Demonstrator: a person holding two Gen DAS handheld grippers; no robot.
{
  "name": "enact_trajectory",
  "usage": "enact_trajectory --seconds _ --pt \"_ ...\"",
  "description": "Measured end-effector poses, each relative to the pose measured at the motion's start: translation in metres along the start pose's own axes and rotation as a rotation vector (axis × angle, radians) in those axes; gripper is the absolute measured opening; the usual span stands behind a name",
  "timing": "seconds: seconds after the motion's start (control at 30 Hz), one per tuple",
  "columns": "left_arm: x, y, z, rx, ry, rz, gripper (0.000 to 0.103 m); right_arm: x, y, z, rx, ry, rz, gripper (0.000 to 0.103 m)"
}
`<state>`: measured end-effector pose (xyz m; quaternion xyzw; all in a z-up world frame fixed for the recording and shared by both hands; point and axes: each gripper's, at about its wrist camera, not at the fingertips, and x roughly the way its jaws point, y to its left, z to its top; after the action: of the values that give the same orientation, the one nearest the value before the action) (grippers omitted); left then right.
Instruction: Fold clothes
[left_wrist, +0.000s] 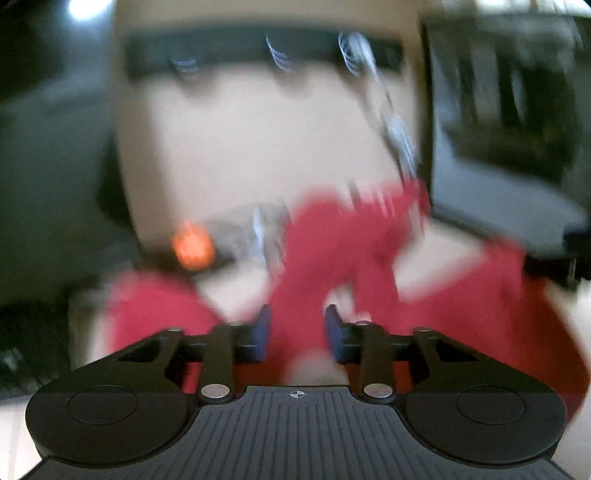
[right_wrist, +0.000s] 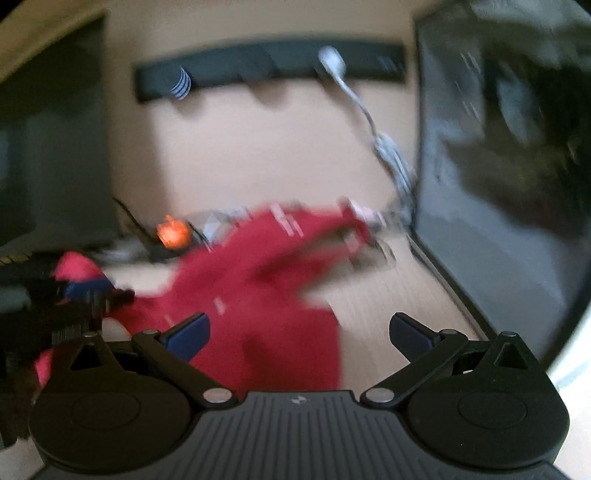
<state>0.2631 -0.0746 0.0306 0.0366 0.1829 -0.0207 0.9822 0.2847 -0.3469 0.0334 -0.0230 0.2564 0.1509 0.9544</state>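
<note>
Table: pale wood top (right_wrist: 388, 295), light and bare toward the right edge; both views are smeared with motion blur.
Wall: cream, with a dark rail of hooks (right_wrist: 266, 70) across it behind the table's far edge.
Cord: a whitish cable (right_wrist: 373, 129) hangs from the rail down toward the far right corner of the table.
Garment: a red piece of clothing (right_wrist: 258, 295) lies bunched across the middle of the table, one part stretching toward the far right corner, another trailing to the left edge.
Left claw: (left_wrist: 297, 328) its blue pads (left_wrist: 262, 328) sit close together with a fold of the red cloth pinched between them; from the right view the same claw (right_wrist: 86, 290) shows at the left edge with red cloth bulging above it.
Right claw: (right_wrist: 299, 336) spread wide, nothing between the pads (right_wrist: 188, 334); the left pad is over the red cloth, the right one over bare wood.
Orange thing: a small glowing orange blob (right_wrist: 171, 232) near the far left of the table, too blurred to identify.
Right side: a big dark panel (right_wrist: 480, 184) stands along the table's right edge.
</note>
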Motion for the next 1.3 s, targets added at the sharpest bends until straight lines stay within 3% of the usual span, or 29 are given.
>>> enact_trajectory --seconds 0.03,0.13,0.2,0.27,0.4,0.53,0.57,0.63,0.73,0.8,0.87,1.0,1.1,1.2,1.27,1.3 --pt "-0.010 0.003 0.014 -0.006 -0.072 0.008 0.023 0.000 0.004 0.003 -0.016 -0.013 0.009 0.103" --pt "-0.025 0.011 0.034 -0.002 -0.147 0.018 0.025 0.001 0.015 0.012 -0.064 -0.052 0.035 0.103" --pt "-0.025 0.021 0.031 -0.064 -0.084 -0.024 0.038 0.001 0.022 0.018 -0.096 -0.078 0.053 0.103" --pt "-0.025 0.026 0.020 -0.071 -0.036 -0.027 0.067 0.007 0.019 0.018 -0.074 -0.061 0.050 0.103" --pt "-0.026 0.033 -0.005 -0.073 0.055 -0.022 0.082 0.031 -0.004 0.005 0.060 0.049 0.007 0.103" --pt "-0.010 0.057 -0.015 -0.046 0.102 0.124 0.094 0.046 -0.020 -0.002 0.070 0.111 -0.118 0.103" --pt "-0.001 0.065 -0.018 -0.028 0.133 0.160 0.094 0.052 -0.021 -0.007 0.025 0.138 -0.159 0.103" --pt "0.009 0.077 -0.024 -0.026 0.174 0.159 0.092 0.059 -0.025 -0.015 -0.007 0.173 -0.196 0.103" --pt "0.022 0.094 -0.034 -0.027 0.234 0.145 0.066 0.062 -0.034 -0.024 0.018 0.200 -0.193 0.103" --pt "0.032 0.106 -0.041 -0.028 0.273 0.136 0.052 0.056 -0.035 -0.018 0.018 0.172 -0.168 0.103" --pt "0.029 0.110 -0.032 -0.052 0.255 0.116 0.019 0.048 -0.037 -0.008 0.032 0.130 -0.107 0.103" --pt "0.020 0.114 -0.016 -0.142 0.208 0.070 0.019 0.042 -0.047 0.012 0.150 0.101 0.080 0.103" --pt "0.023 0.112 -0.021 -0.152 0.226 0.068 0.022 0.061 -0.054 0.005 0.281 0.172 0.136 0.103" --pt "0.027 0.113 -0.027 -0.181 0.251 0.065 0.031 0.067 -0.051 -0.003 0.352 0.195 0.213 0.103" --pt "0.030 0.114 -0.030 -0.201 0.265 0.068 0.046 0.065 -0.040 -0.005 0.334 0.190 0.296 0.103" --pt "0.032 0.115 -0.032 -0.201 0.272 0.073 0.048 0.069 -0.039 -0.007 0.344 0.198 0.297 0.103"
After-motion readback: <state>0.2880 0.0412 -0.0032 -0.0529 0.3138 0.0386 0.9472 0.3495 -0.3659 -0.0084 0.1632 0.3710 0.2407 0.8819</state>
